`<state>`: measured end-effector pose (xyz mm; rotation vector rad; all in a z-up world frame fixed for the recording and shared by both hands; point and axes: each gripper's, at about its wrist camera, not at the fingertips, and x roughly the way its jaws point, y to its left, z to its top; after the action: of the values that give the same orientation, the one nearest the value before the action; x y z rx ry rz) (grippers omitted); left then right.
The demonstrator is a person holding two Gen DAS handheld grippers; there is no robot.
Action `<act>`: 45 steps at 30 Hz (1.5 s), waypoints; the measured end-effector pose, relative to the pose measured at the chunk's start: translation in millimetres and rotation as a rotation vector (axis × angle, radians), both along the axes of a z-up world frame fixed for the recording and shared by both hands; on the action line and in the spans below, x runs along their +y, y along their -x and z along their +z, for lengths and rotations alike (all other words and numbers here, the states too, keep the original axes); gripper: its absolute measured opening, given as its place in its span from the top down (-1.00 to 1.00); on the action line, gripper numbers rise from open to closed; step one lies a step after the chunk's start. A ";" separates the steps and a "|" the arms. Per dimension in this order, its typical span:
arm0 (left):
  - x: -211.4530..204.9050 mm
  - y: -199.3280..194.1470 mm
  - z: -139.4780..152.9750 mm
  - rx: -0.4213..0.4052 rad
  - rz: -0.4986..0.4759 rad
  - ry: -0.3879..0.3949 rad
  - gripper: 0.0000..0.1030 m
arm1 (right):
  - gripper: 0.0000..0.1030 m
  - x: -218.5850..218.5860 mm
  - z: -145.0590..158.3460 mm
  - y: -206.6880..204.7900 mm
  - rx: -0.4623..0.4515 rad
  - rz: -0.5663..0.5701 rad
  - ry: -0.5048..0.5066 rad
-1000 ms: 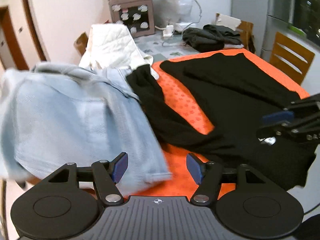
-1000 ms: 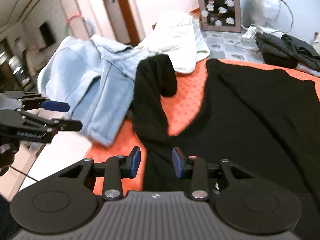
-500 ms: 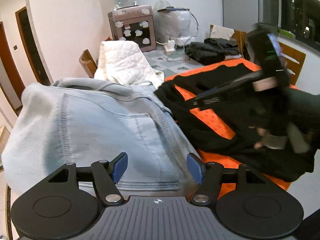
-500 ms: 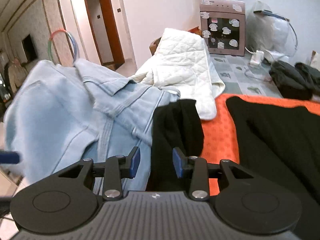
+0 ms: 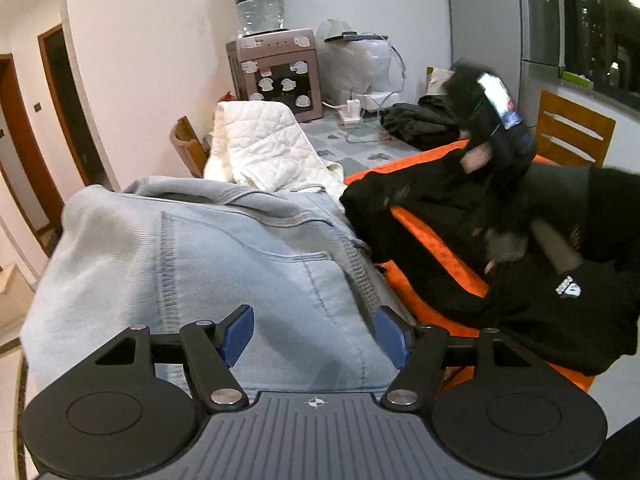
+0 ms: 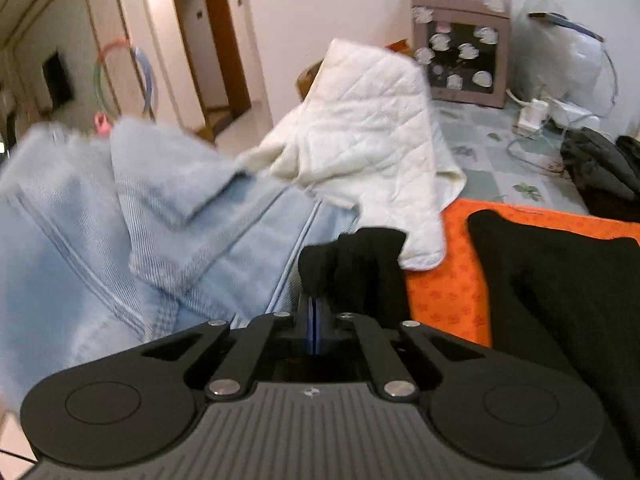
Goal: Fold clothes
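Observation:
A black sweater (image 5: 532, 300) lies on an orange mat (image 5: 432, 264), and one sleeve reaches left onto a light blue denim jacket (image 5: 208, 264). My right gripper (image 6: 314, 320) is shut on the cuff of that black sleeve (image 6: 356, 264), which stands up bunched just past the fingertips. The denim jacket (image 6: 100, 240) shows blurred to its left. My left gripper (image 5: 314, 334) is open low over the jacket's front, with denim between its blue pads (image 5: 240, 330). In the left wrist view a person's dark-sleeved arm (image 5: 600, 208) reaches over the sweater, blurred.
A white quilted garment (image 5: 264, 148) drapes over a wooden chair (image 5: 186, 148) behind the jacket. Further back stand a pink water dispenser (image 5: 276, 72), a power strip (image 5: 352, 112) and a pile of dark clothes (image 5: 420, 124). Another wooden chair (image 5: 572, 132) is at right.
My right gripper went from open to shut, pinching the black sleeve cuff after moving left along the sleeve. My left gripper moved left over the denim jacket and stayed open.

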<state>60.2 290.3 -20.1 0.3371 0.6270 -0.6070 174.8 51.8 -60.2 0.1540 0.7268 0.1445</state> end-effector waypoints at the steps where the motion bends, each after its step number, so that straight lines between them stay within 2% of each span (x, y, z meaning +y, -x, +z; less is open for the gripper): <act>1: -5.4 0.6 -1.1 0.005 -0.015 0.003 -0.35 | 0.96 -11.7 8.2 5.0 -0.010 -0.022 -0.025; 5: -26.8 3.0 -5.7 0.026 -0.075 0.016 -0.35 | 0.96 -66.3 32.1 25.4 -0.036 -0.116 -0.114; 9: -50.2 12.4 -10.7 0.055 -0.127 0.027 -0.35 | 0.96 -126.2 39.6 46.4 -0.038 -0.210 -0.164; 14: -87.0 27.9 -27.2 0.123 -0.157 0.020 -0.36 | 0.96 -191.5 13.7 72.3 0.029 -0.313 -0.167; 18: -118.4 42.7 -43.7 0.187 -0.104 0.024 -0.36 | 0.95 -231.8 -23.4 91.3 0.114 -0.332 -0.178; 22: -148.3 53.8 -55.7 0.243 0.000 0.029 -0.36 | 0.94 -256.9 -55.8 103.4 0.201 -0.289 -0.169; 26: -175.1 62.5 -66.8 0.270 0.116 0.027 -0.36 | 0.74 -272.5 -70.5 111.4 0.241 -0.217 -0.136; 31: -199.7 75.3 -82.7 0.299 0.247 0.038 -0.36 | 0.62 -275.4 -45.9 105.1 0.217 -0.075 -0.057; 33: -204.8 80.2 -87.2 0.315 0.287 0.054 -0.36 | 0.47 -276.5 -36.1 102.6 0.207 -0.018 -0.025; 37: -213.3 86.6 -100.5 0.337 0.344 0.063 -0.36 | 0.40 -269.5 -14.2 84.0 0.187 0.098 0.019; 39: -215.9 88.7 -106.5 0.342 0.358 0.064 -0.35 | 0.31 -261.2 -9.9 69.6 0.198 0.135 0.019; 43: -219.8 92.4 -115.6 0.349 0.383 0.065 -0.32 | 0.26 -241.9 -5.3 39.8 0.225 0.204 0.020; 45: -220.0 92.4 -120.7 0.356 0.404 0.064 -0.21 | 0.18 -229.6 -9.8 25.3 0.242 0.233 0.022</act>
<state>-32.2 70.2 -140.9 0.0350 0.9856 -0.2971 149.4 -177.8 -70.0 0.0659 0.9870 0.3446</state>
